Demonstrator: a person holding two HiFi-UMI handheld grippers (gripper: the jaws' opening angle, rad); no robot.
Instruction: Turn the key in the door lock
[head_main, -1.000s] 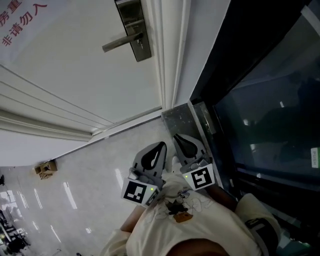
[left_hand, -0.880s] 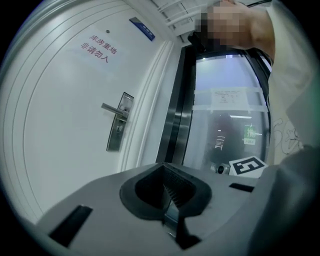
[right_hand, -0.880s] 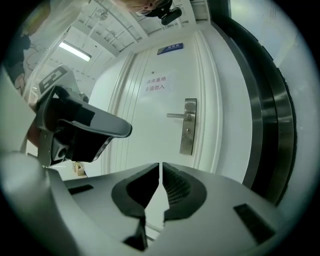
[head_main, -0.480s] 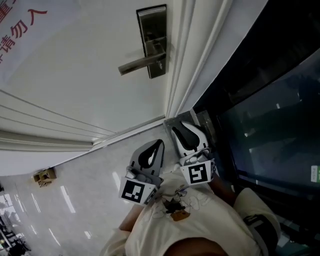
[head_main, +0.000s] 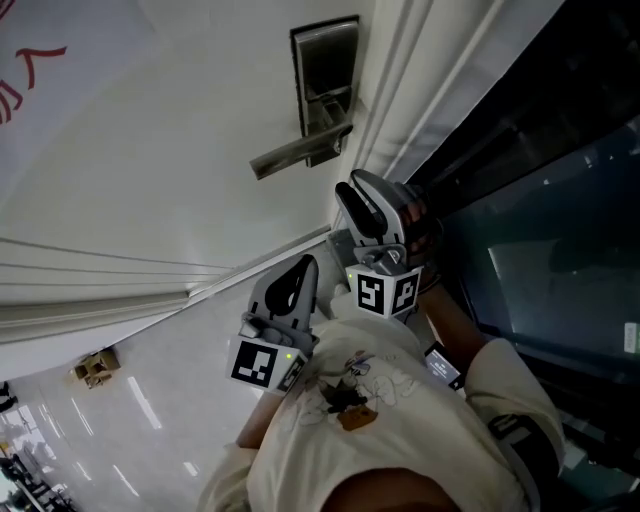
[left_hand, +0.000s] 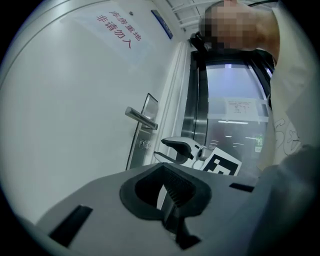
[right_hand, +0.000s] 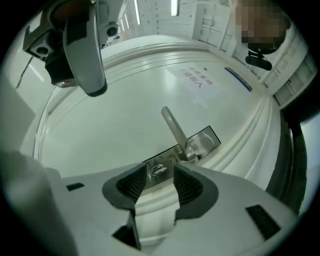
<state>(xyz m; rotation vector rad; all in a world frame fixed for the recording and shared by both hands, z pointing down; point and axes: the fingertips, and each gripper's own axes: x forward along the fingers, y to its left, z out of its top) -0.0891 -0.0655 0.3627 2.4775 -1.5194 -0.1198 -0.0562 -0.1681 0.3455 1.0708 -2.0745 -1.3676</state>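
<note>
A steel lock plate (head_main: 326, 70) with a lever handle (head_main: 300, 153) sits on the white door (head_main: 180, 140). My right gripper (head_main: 350, 192) is raised just below and right of the handle. Its jaws have just been opening, now stand open and hold nothing. In the right gripper view the small oval lock cylinder (right_hand: 157, 170) shows in the gap of the right gripper (right_hand: 158, 177), with the pads off it. Whether a key sits in it I cannot tell. My left gripper (head_main: 298, 272) hangs lower and further back, shut and empty. The left gripper (left_hand: 163, 166) looks toward the handle (left_hand: 141, 117).
The white door frame moulding (head_main: 400, 90) runs right beside the lock. A dark glass panel (head_main: 560, 220) fills the right side. Red characters on a sign (head_main: 25, 85) mark the door's upper left. A small cardboard piece (head_main: 95, 366) lies on the glossy floor.
The right gripper has risen toward the lock, rolled over and opened its jaws. The left gripper has moved forward a little. The lock now looks nearer and more central.
</note>
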